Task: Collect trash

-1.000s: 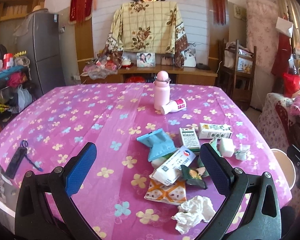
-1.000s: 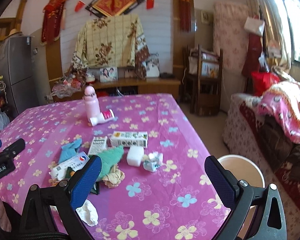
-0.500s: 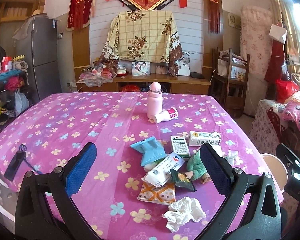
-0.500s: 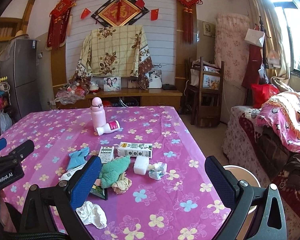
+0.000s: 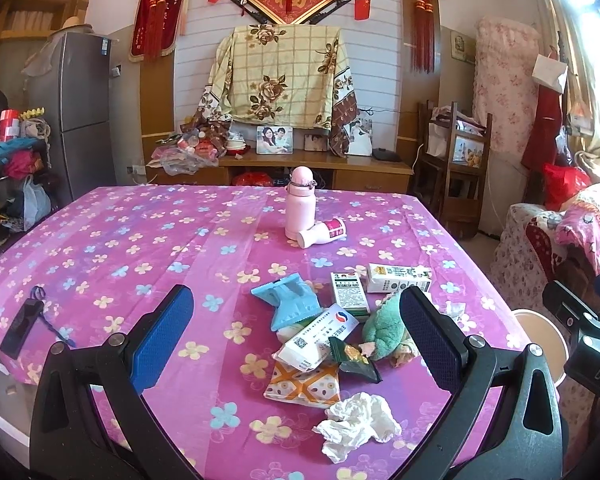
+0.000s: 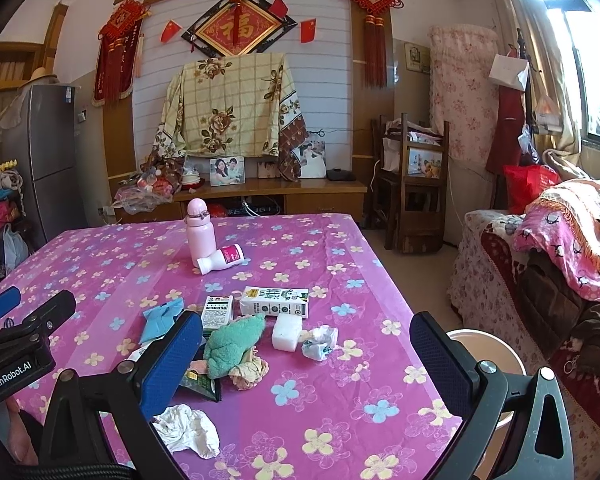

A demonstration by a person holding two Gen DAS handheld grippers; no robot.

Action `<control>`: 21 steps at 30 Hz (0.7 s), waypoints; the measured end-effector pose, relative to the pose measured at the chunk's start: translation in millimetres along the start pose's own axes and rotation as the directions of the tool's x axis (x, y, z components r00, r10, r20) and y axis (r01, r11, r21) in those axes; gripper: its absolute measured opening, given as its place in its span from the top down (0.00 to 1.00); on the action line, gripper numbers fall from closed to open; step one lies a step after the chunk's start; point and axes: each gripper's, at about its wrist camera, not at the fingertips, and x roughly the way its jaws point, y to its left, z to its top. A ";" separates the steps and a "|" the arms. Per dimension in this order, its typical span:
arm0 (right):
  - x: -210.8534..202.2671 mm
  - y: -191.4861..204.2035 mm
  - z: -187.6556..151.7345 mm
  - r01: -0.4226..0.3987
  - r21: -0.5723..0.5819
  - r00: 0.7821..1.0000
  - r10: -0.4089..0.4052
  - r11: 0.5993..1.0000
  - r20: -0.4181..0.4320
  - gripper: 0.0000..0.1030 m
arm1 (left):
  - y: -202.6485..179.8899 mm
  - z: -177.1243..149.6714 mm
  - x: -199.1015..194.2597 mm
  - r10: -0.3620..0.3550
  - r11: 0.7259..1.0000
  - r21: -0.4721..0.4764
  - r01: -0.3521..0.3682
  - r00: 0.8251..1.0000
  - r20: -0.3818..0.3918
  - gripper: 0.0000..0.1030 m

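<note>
A heap of trash lies on the pink flowered tablecloth (image 5: 140,240). It holds a crumpled white tissue (image 5: 358,420), an orange patterned packet (image 5: 304,384), a white box (image 5: 320,338), a blue packet (image 5: 292,300), a green cloth (image 5: 384,326) and a milk carton (image 5: 398,278). My left gripper (image 5: 296,336) hovers open above the near table edge, short of the heap and holding nothing. My right gripper (image 6: 304,360) is open too, over the tissue (image 6: 188,430), the green cloth (image 6: 234,344), a white block (image 6: 287,332) and a crumpled wrapper (image 6: 320,342). A round beige bin (image 6: 488,352) stands beside the table's right edge.
A pink flask (image 5: 300,208) stands mid-table with a white bottle (image 5: 322,234) lying against it. A black strap-like item (image 5: 22,324) lies at the left table edge. A covered sofa (image 6: 560,280) flanks the right side; wooden chairs (image 6: 412,184) and a cabinet stand behind.
Both cameras have lifted and pulled back from the table, so the heap sits lower and farther off and more of the wall shows. Both grippers have stayed open.
</note>
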 end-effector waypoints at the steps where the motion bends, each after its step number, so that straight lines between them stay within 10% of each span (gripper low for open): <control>1: 0.2 0.1 0.0 0.001 0.000 1.000 -0.001 1.000 0.000 0.00 | -0.1 0.0 0.1 0.000 1.000 -0.001 0.000 1.000 0.001 0.01; 21: 0.6 3.5 -3.6 -0.012 0.015 1.000 0.012 1.000 -0.016 0.00 | -3.6 -4.1 -2.2 0.005 1.000 0.000 -0.005 1.000 -0.001 0.00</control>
